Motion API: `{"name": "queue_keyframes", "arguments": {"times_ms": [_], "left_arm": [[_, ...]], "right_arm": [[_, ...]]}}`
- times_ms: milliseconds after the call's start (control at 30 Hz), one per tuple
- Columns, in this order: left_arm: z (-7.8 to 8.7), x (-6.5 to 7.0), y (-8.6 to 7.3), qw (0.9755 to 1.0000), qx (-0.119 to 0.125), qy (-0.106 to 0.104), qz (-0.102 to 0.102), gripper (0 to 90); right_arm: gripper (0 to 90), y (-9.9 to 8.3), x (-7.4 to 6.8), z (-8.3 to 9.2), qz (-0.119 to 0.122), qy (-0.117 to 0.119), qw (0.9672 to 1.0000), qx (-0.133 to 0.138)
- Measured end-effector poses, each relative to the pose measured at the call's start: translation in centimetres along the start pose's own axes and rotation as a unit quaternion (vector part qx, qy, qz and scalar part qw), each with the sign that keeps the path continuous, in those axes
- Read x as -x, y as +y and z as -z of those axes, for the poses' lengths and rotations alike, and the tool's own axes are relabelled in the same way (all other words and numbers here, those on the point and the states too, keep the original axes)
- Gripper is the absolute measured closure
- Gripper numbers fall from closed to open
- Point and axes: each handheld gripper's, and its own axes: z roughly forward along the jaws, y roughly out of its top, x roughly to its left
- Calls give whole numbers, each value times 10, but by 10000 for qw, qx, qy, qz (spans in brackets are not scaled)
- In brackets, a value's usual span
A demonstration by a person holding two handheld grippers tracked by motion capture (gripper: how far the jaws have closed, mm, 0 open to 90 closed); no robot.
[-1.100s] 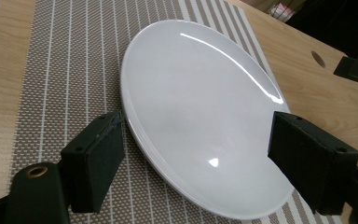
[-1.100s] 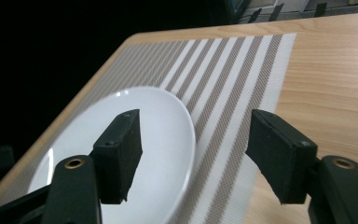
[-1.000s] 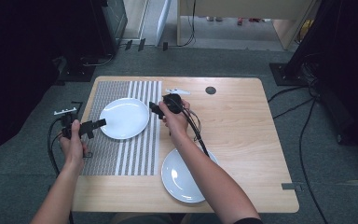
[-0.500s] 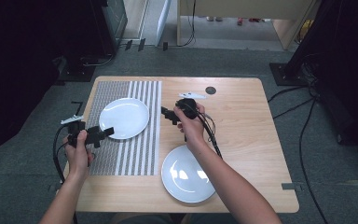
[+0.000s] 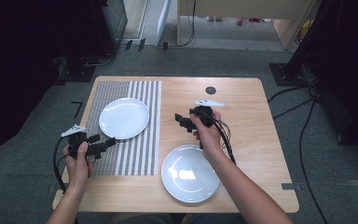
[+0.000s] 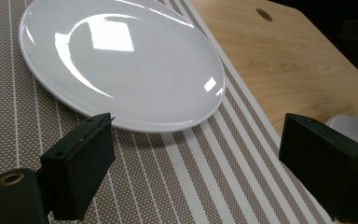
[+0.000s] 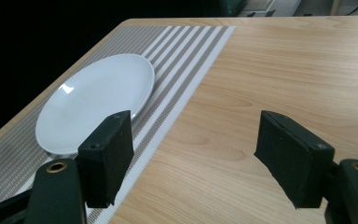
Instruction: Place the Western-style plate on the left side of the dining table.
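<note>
From the high view, my left hand-held gripper [image 5: 103,145] sits spread just off the near rim of the white plate [image 5: 124,117] on the striped placemat [image 5: 135,154]; the right hand-held gripper [image 5: 182,122] hangs open above the tabletop [image 5: 242,116], beyond the second plate [image 5: 190,173].

In the left gripper view the jaws have just been opening, with nothing between them.

In the right gripper view nothing sits between its jaws either. I'd come in low and square to a plate's rim.

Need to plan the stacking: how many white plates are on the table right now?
2. One plate lies on the striped placemat at the table's left; the other plate sits on bare wood near the front edge, by the right forearm. Nothing seems hidden.
</note>
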Motion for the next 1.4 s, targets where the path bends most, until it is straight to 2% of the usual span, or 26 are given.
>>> {"name": "queue_keyframes", "arguments": {"times_ms": [233, 333, 467, 900, 967, 1167, 1333, 1400], "left_arm": [[12, 7, -14, 9999, 75, -15, -81, 103], [17, 8, -21, 9998, 93, 54, -153, 103], [27, 6, -32, 9998, 148, 96, -129, 103], [47, -8, -70, 9990, 52, 428, -155, 103], [49, -10, -75, 9990, 20, 421, -141, 103], [60, -16, -86, 9973, -52, 669, -288, 103], [64, -21, -92, 9971, -71, 713, -240, 103], [66, -20, -93, 9965, -76, 785, -293, 103]], "right_arm": [[276, -10, 14, 19, 16, -123, 9999, -9], [276, -15, 19, 27, 35, -154, 9999, 14], [273, -22, 25, 38, 24, -195, 9998, 27], [273, -44, 50, 73, -1, -415, 9990, 139], [270, -47, 53, 78, -8, -462, 9988, 141], [264, -57, 65, 92, -4, -599, 9980, 188], [260, -67, 76, 105, -34, -717, 9973, 167], [258, -72, 80, 109, -42, -762, 9970, 128]]}}
